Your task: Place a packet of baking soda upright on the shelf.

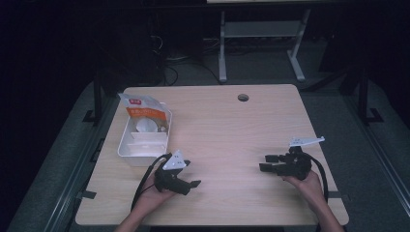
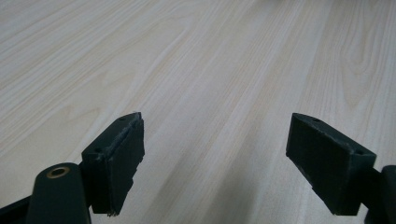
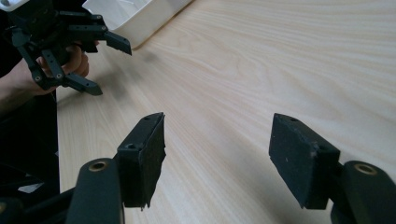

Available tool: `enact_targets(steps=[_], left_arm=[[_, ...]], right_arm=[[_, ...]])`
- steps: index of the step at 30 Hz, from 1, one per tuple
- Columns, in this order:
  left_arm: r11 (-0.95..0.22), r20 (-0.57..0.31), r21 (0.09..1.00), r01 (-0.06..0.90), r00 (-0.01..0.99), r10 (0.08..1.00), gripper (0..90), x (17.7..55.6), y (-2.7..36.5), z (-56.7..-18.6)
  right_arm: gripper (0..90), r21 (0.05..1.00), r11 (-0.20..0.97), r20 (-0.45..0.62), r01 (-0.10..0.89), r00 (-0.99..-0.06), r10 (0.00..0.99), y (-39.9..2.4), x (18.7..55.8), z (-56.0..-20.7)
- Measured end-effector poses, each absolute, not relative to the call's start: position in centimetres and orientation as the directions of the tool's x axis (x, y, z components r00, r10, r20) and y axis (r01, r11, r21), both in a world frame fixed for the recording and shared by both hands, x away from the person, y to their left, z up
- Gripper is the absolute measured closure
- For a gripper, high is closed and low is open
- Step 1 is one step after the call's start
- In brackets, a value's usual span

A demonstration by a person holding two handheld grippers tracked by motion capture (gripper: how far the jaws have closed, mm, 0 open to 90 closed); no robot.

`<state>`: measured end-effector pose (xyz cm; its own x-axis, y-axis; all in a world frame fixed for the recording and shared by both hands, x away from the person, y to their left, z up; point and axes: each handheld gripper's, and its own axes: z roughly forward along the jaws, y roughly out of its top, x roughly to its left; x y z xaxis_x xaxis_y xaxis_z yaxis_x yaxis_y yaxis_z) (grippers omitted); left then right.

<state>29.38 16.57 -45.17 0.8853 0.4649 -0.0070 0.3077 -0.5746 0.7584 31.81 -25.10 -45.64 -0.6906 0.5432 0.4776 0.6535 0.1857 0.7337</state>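
— White tray with the packet sits at the tabletop's left edge?
— Yes; left claw waits just beside it, right claw near the right edge, both released, likely ready to reach.

Tray (bag inside) far left

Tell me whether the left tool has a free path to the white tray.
Probably yes. The left tool sits open just in front of the white tray, with bare table between them and nothing held in its jaws.
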Motion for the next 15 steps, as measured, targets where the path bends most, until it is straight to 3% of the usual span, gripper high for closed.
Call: enact_targets(steps=[15], left_arm=[[-0.574, -0.016, 0.758, 0.308, 0.889, 0.457, 20.8, 29.3, 16.7, -45.1]], right_arm=[[34.4, 0.726, 0.191, 0.506, 0.661, -0.701, 0.503, -24.2, 29.6, -46.9]])
